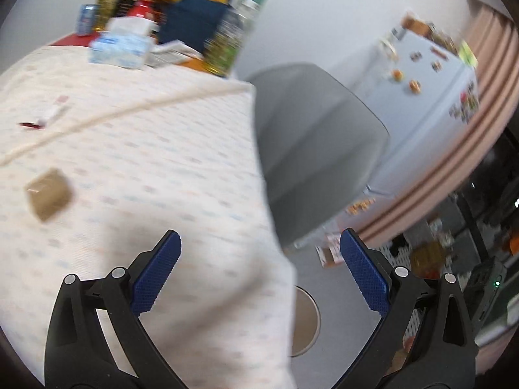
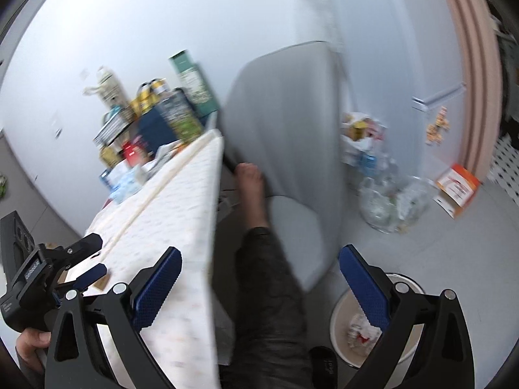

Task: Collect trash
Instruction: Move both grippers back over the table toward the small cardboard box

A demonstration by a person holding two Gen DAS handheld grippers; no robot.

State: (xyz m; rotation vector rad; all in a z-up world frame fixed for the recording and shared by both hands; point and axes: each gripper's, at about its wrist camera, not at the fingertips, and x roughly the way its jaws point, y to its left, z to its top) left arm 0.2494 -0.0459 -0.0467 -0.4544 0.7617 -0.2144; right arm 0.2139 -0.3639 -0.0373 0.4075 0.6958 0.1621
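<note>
My left gripper (image 1: 259, 243) is open and empty above the right edge of the table (image 1: 162, 149), which has a patterned white cloth. A small brown cardboard piece (image 1: 48, 194) lies on the cloth to its left. A small white and red wrapper (image 1: 48, 116) lies farther back on the left. My right gripper (image 2: 259, 259) is open and empty beside the table edge, above the floor. A round bin (image 2: 343, 327) with crumpled trash (image 2: 361, 330) inside stands on the floor under its right finger; the bin's rim also shows in the left wrist view (image 1: 308, 321). The left gripper also shows in the right wrist view (image 2: 94, 256).
Boxes, cans and bottles (image 1: 181, 22) crowd the table's far end. A grey chair (image 1: 311, 149) stands by the table's right side, and a person's leg and bare foot (image 2: 256, 214) rest near it. A clear bag of bottles (image 2: 389, 197) and a white fridge (image 1: 431, 97) stand beyond.
</note>
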